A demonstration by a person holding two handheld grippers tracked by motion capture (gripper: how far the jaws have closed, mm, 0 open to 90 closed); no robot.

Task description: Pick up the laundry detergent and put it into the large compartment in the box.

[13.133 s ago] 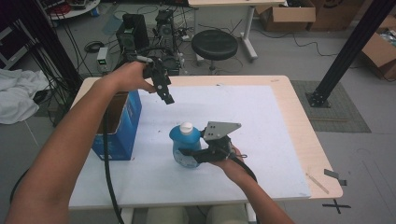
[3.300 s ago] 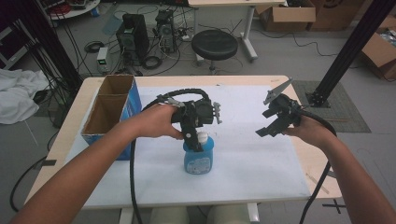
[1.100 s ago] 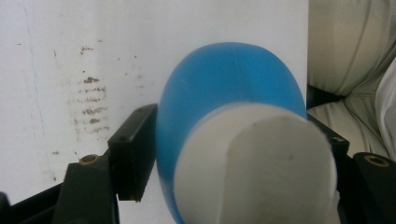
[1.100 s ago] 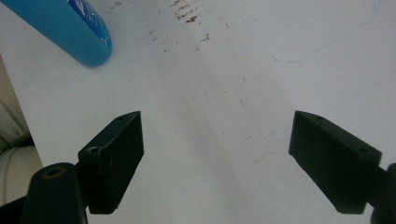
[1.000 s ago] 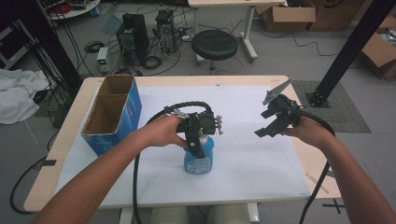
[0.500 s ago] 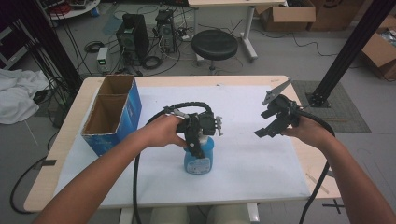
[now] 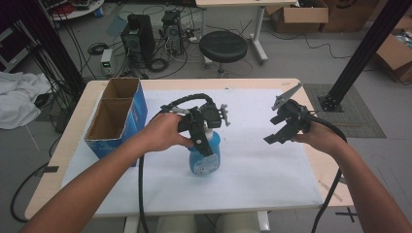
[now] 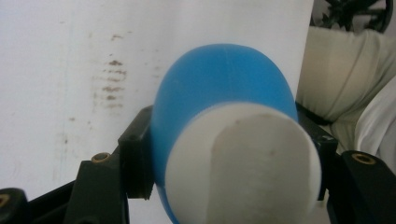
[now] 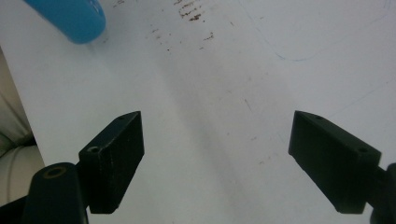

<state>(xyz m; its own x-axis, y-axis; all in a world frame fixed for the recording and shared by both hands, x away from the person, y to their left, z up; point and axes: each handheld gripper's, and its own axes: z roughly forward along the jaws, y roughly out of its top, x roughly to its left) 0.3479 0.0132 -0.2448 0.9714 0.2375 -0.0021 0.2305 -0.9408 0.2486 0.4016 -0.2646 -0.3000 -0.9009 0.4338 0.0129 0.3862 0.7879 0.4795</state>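
A blue plastic bottle (image 7: 204, 164) with a white cap stands upright on the white table cover (image 7: 262, 170) near the middle. My left gripper (image 7: 206, 141) comes down from above and is shut on the bottle's upper part. In the left gripper view the white cap (image 8: 243, 163) and blue shoulder (image 8: 219, 79) sit squeezed between the two black jaws of the left gripper (image 8: 229, 154). My right gripper (image 7: 278, 134) is held in the air to the right of the bottle, open and with nothing in it. The right gripper (image 9: 215, 158) looks down at the cover, with the bottle (image 9: 70, 16) at the top left.
An open blue cardboard box (image 7: 116, 116) with two compartments stands at the table's left edge. Behind the table are a black stool (image 7: 223, 46) and computer cases with cables (image 7: 141, 41). A black stand leg (image 7: 359, 58) rises at the right.
Thirteen seconds ago the right gripper held the bottle and the left hung by the box. Since then the left gripper has lowered onto the bottle's top. Over the last second nothing moved.
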